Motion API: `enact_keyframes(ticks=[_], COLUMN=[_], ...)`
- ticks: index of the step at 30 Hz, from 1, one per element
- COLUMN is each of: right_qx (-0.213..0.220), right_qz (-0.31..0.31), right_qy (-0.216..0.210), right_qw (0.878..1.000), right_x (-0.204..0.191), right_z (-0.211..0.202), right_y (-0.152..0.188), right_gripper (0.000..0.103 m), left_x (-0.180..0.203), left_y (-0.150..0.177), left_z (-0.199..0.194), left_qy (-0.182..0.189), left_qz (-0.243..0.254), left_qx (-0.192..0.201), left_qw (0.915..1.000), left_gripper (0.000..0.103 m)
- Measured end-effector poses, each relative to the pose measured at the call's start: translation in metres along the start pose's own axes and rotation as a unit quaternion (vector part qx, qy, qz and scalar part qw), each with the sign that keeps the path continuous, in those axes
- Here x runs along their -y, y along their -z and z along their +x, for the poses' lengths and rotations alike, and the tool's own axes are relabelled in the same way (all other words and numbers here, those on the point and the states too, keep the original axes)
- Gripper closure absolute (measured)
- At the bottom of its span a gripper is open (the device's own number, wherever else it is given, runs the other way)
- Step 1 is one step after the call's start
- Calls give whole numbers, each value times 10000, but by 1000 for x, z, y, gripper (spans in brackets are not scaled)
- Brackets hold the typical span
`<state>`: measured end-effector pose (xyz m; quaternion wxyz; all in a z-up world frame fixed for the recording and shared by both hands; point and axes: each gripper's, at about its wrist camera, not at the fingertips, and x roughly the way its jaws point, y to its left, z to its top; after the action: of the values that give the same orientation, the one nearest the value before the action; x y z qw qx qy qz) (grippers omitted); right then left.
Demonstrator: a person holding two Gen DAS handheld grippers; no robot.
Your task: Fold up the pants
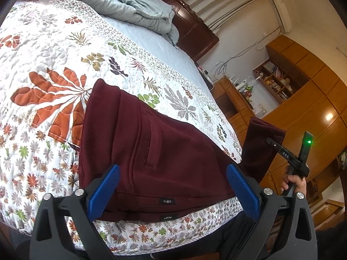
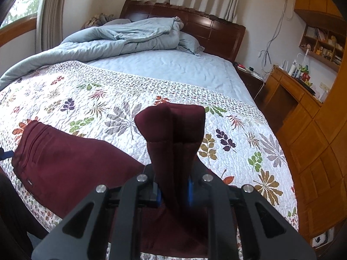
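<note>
Currently, the maroon pants (image 1: 151,143) lie on the floral quilt (image 1: 43,49) near the foot edge of the bed, waist end toward 9 o'clock in the right wrist view, with two small dark labels on the hem nearest the camera. In the left wrist view the garment fills the frame from centre down to 6 o'clock.

Left gripper (image 1: 173,192): blue pads (image 1: 104,192) spread wide apart, one at 7 o'clock and one at 5 o'clock of the frame, straddling the near edge of the pants; nothing is pinched between them.

Right gripper (image 2: 173,191): jaws drawn together and clamped on the leg end of the pants (image 2: 173,134), which stands up out of the jaws toward 12 o'clock, lifted off the quilt. The same lifted cuff shows at 3 o'clock in the left wrist view, with the right hand (image 1: 295,183) on the tool handle just below it.

Background: rumpled pale blue duvet (image 2: 121,36) at 12 o'clock against the dark wooden headboard (image 2: 208,26); wooden desk (image 2: 288,86) at 3 o'clock.
</note>
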<state>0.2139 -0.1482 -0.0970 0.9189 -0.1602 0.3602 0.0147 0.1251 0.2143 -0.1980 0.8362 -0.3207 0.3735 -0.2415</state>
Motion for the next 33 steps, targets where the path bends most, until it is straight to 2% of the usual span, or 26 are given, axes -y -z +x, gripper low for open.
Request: enact_keyframes(ticks=[18,33], right_qx=[-253,-467], right_qz=[-631,-1623], right_qy=[52,349], right_qw=[9977,9850], right_x=[-43,-84], right_z=[25,48], right_y=[2,27], right_gripper=[87,88], left_x=[-4,-6], left_y=[-1,-1], left_z=[-4,-6], left_qy=[118,184], left_qz=[-105,-145], left_qx=[65,100], left_qw=[9999,9997], left_gripper=[4,4])
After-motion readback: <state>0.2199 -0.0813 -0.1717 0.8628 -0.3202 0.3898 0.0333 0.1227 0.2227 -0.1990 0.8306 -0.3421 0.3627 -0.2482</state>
